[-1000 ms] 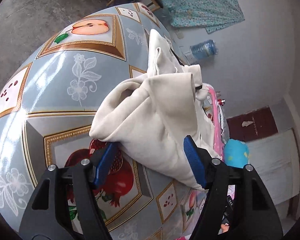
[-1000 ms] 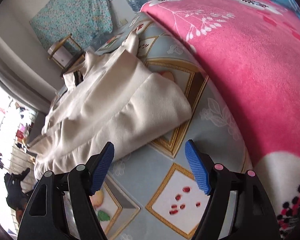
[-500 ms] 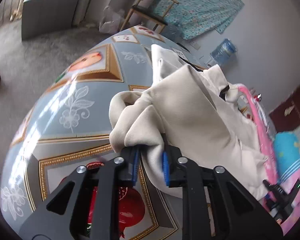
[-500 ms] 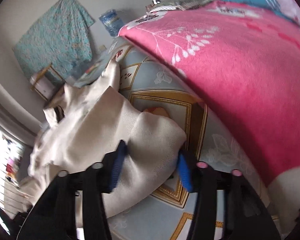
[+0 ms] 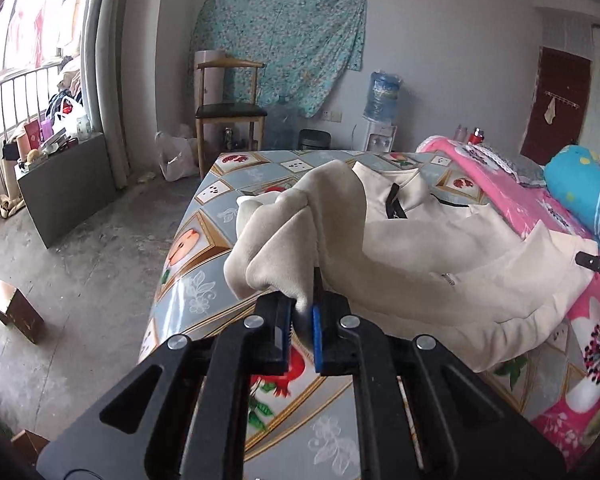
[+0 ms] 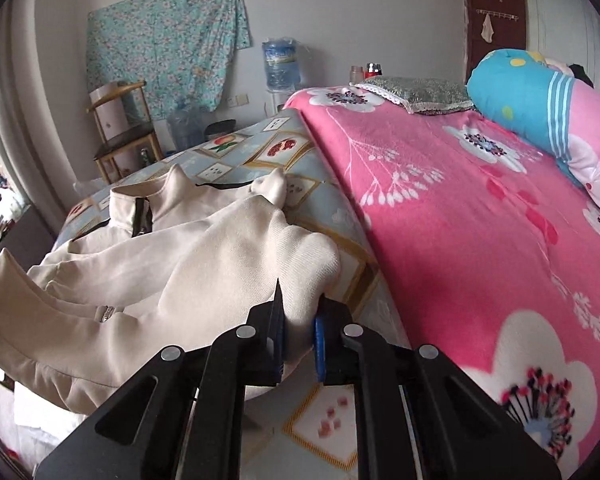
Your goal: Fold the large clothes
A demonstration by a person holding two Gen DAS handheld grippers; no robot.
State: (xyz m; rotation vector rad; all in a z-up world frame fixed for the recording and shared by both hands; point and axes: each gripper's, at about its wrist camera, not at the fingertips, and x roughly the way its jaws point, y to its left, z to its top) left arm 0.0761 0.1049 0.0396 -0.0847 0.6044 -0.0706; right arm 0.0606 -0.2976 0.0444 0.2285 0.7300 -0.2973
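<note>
A cream zip jacket (image 5: 420,248) lies spread on a bed covered with a blue fruit-pattern cloth (image 5: 204,280). My left gripper (image 5: 302,312) is shut on a bunched corner of the jacket's hem and holds it lifted above the cloth. In the right wrist view the jacket (image 6: 204,264) stretches away to the left, collar at the far end. My right gripper (image 6: 298,320) has the other hem corner pinched between its blue pads, its jaws still closing on the fabric, which is raised off the patterned cloth (image 6: 332,204).
A pink flowered blanket (image 6: 460,220) covers the bed's right side, with a blue rolled quilt (image 6: 532,108) and a grey pillow (image 6: 416,94) behind. Beyond the bed stand a wooden chair (image 5: 230,112) and a water dispenser (image 5: 382,108). A cardboard box (image 5: 12,308) sits on the floor.
Both grippers went from wide open to closed on the jacket's hem corners. Both then rose and levelled out, lifting the fabric off the bed.
</note>
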